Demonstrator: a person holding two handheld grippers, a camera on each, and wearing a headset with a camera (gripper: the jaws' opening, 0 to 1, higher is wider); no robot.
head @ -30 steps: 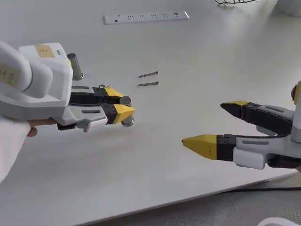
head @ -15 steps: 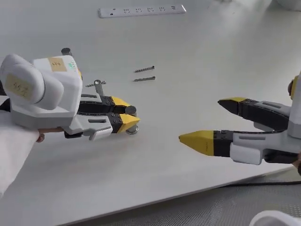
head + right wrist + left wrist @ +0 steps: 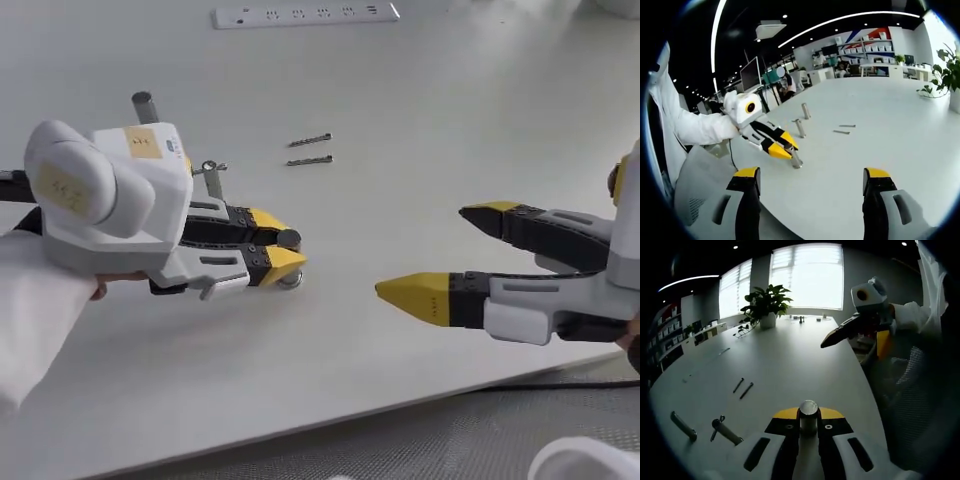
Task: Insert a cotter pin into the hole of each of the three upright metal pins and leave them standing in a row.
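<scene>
Left gripper (image 3: 285, 252) fingers clenched on an upright metal pin (image 3: 808, 410), left on the surface (image 3: 450, 120). Right gripper (image 3: 425, 250) hovers right, fingers spread wide. Two cotter pins (image 3: 310, 159) lie farther back.

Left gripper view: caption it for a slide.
Left gripper shut on a metal pin, two loose cotter pins lying on the white table beyond.

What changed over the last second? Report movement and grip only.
The left gripper, shut on a metal pin, drew it nearer the person and slightly right, away from the two loose cotter pins. Nothing was taken or let go. The right gripper stayed open and about where it was. The two other pins, one with a cotter pin at its top, kept their places.
</scene>
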